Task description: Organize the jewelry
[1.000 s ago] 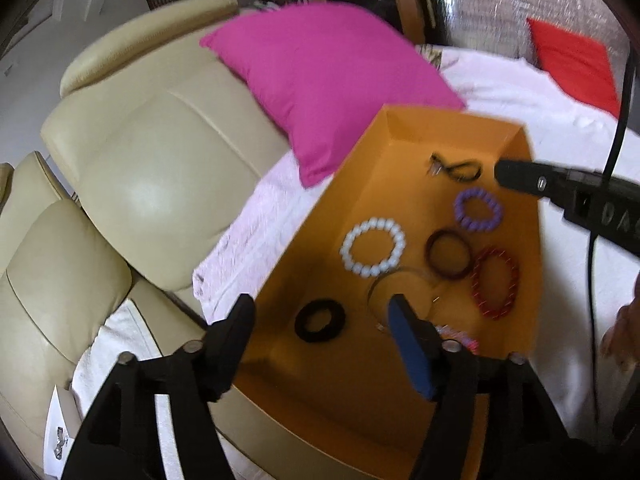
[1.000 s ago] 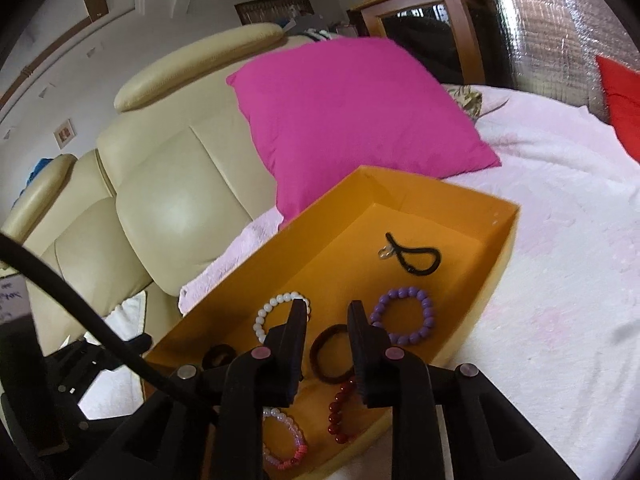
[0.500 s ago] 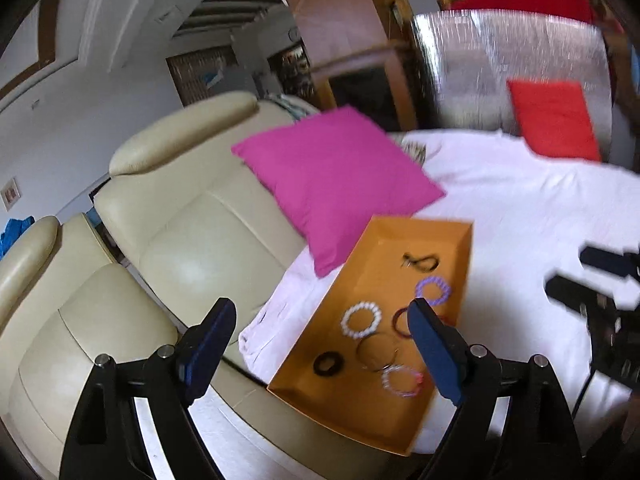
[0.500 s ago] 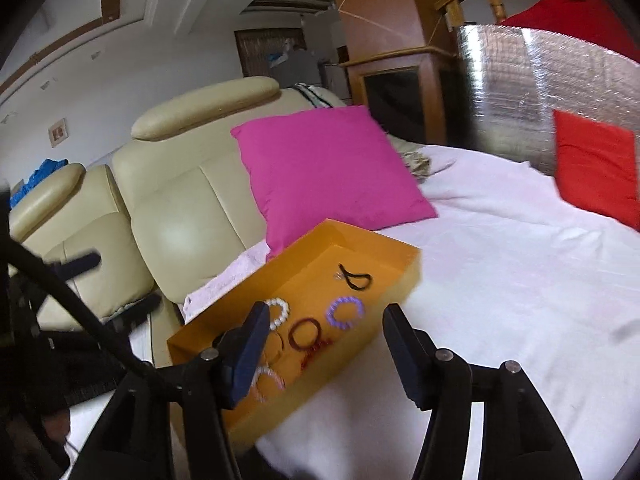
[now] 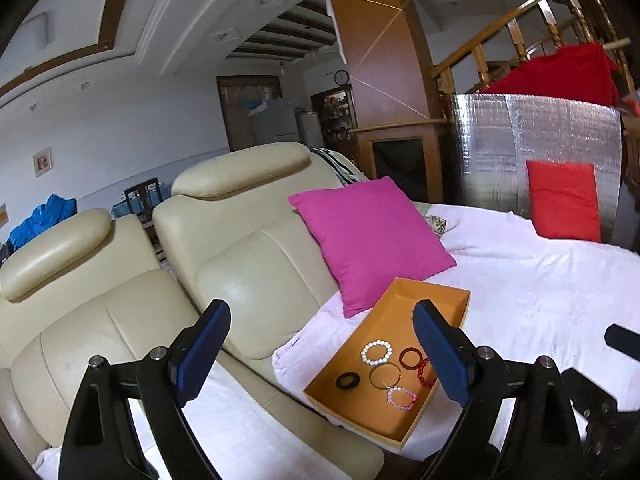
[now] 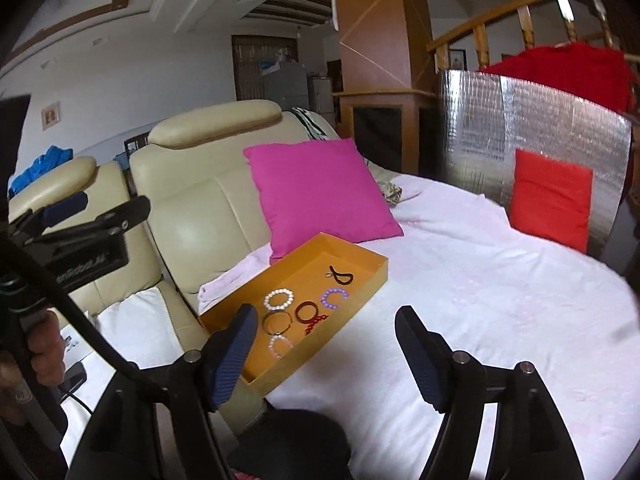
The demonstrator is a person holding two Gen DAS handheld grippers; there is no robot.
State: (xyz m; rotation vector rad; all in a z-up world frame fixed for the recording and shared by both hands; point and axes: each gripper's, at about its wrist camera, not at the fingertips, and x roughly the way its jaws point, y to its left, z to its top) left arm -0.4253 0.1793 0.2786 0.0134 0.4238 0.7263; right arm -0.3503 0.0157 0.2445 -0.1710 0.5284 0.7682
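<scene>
Both grippers pulled back from orange tray (image 5: 408,426) of bracelets (image 6: 279,299), jaws released

Home living room, cream leather sofa (image 5: 248,256), pink cushion (image 5: 370,240), wooden staircase (image 5: 520,36)

Tray (image 6: 362,300) lies on bed cover (image 6: 500,292), sofa (image 6: 192,208) to its left, cushion (image 6: 316,192) behind it. Bracelets (image 6: 278,299) and cord (image 6: 341,277) lie inside tray.

Cream leather sofa (image 5: 248,248), white walls (image 5: 120,132)
</scene>
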